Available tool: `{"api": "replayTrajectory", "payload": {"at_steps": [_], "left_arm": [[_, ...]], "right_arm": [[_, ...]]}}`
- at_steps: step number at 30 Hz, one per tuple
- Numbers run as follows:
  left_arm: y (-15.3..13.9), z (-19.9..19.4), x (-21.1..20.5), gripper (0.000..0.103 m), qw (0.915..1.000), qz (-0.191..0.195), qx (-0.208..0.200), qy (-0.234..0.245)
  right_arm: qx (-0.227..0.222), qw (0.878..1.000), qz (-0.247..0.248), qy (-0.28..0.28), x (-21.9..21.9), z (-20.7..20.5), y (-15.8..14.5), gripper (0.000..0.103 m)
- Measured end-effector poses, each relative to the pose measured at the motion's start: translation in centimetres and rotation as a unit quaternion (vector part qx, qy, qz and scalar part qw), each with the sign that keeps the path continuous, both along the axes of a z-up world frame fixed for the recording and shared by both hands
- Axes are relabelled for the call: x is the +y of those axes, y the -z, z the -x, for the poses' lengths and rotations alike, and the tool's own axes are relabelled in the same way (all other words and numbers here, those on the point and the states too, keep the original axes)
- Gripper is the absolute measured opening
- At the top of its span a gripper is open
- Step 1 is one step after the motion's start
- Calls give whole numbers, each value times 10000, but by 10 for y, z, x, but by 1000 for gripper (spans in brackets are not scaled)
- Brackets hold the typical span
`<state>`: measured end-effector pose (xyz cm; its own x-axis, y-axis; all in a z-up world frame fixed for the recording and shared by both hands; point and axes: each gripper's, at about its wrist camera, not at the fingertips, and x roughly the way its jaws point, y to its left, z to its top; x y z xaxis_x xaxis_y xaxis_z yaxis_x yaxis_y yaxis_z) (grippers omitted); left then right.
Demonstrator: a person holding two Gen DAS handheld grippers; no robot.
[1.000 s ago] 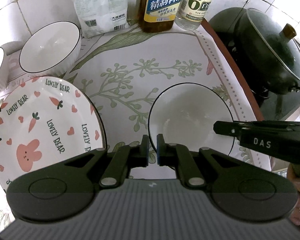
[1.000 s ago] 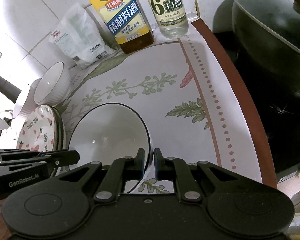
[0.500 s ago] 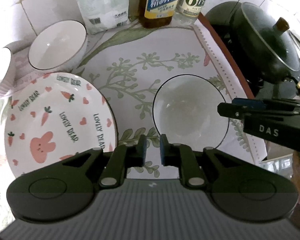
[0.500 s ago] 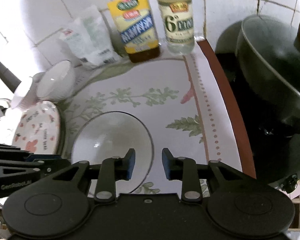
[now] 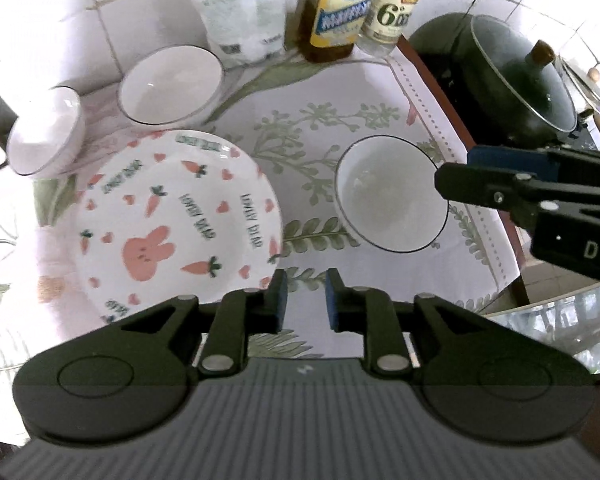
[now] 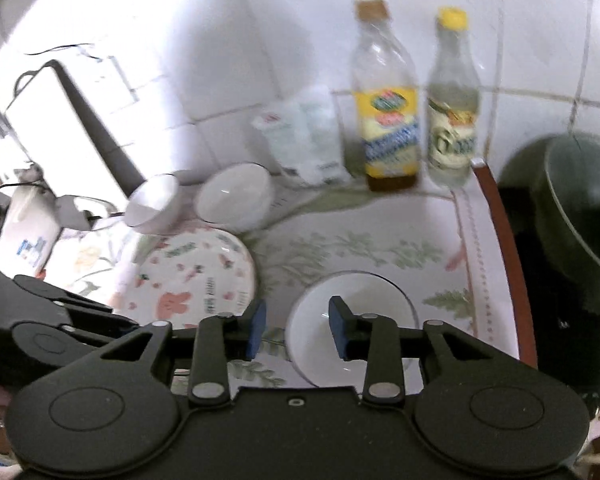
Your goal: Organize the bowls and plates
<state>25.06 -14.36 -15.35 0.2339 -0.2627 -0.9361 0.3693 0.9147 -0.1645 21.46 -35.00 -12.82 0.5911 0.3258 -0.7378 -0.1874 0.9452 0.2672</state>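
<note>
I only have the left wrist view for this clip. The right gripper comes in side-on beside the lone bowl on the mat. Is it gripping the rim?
Observer: No. In the right wrist view the right gripper has its jaws opening with nothing between the pads. The bowl stands on the mat below it.
Operator: My view crops the tops of the two bottles by the wall. Are they capped?
Observer: Yes. The yellow-label bottle has a tan cap and the clear bottle has a yellow one.
</note>
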Motion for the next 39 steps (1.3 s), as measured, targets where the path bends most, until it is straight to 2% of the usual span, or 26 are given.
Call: {"api": "replayTrajectory", "payload": {"at_steps": [7,14,19,23,27,34,39], "left_arm": [[-29,1,41,30,9996,-101,-235,-111],[-51,-13,76,38,9985,-202,-461,-203],[-58,-27,98,46,9977,-154,-590,-287],[-58,-45,113,48,9964,-122,-704,-449],[-57,-64,125,50,9939,0,-894,-645],[-43,-103,135,50,9859,681,-1152,-1003],[-19,-126,121,49,9850,652,-1253,-987]], "right_arm": [[-306,9992,137,-211,36,-2,-27,49],[-573,9976,213,-327,69,-14,-48,63],[-679,9972,180,-261,83,-29,-54,70],[-725,9969,111,-293,91,-45,-52,70],[-791,9963,18,-331,96,-62,-46,70],[-852,9961,-46,-204,103,-97,-14,70],[-680,9976,-96,81,106,-122,22,70]]}}
